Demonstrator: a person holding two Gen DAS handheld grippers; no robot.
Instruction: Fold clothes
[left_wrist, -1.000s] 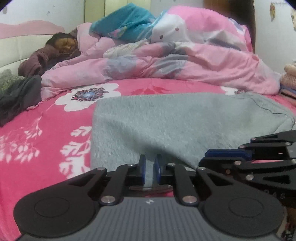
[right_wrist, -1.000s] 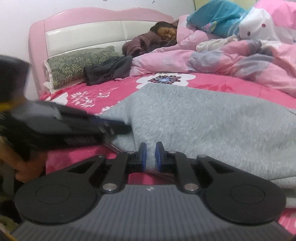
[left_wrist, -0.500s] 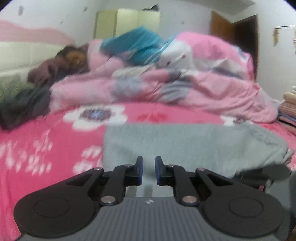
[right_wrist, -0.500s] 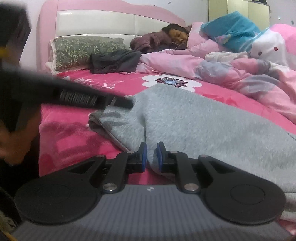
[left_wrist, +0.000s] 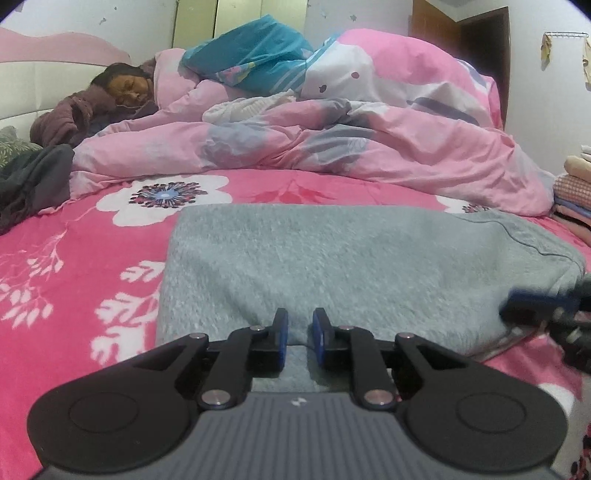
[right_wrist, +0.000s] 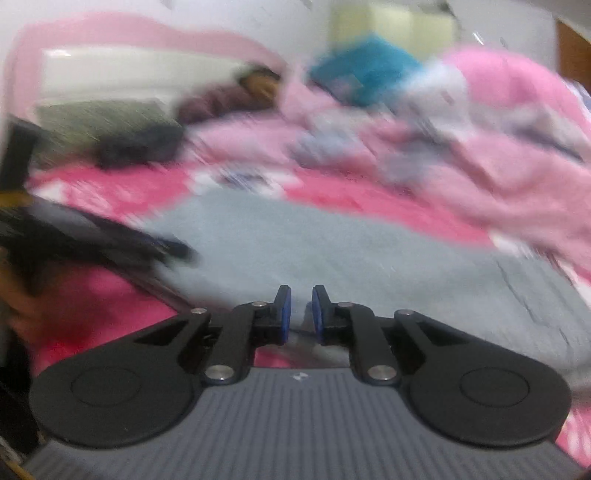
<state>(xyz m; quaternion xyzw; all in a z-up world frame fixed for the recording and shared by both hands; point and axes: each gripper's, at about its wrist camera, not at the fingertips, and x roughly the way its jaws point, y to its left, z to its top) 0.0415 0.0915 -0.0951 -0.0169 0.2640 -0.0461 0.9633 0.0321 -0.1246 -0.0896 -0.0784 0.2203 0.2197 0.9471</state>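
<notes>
Grey fleece garment (left_wrist: 369, 258) lies folded over on the pink bed (left_wrist: 74, 277), more folds likely left; left gripper (left_wrist: 298, 334) jaws just opened slightly, right gripper (right_wrist: 298, 314) jaws narrow, fleece between both.

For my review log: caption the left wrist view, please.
Left gripper at the near edge of a grey fleece garment on a pink floral bed.

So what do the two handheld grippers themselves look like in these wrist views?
The left gripper and the right gripper look alike: black linkage arms with silver pivot pins, blue pads on the fingers, round black side discs, and a ribbed grey body with a small white mark.
</notes>
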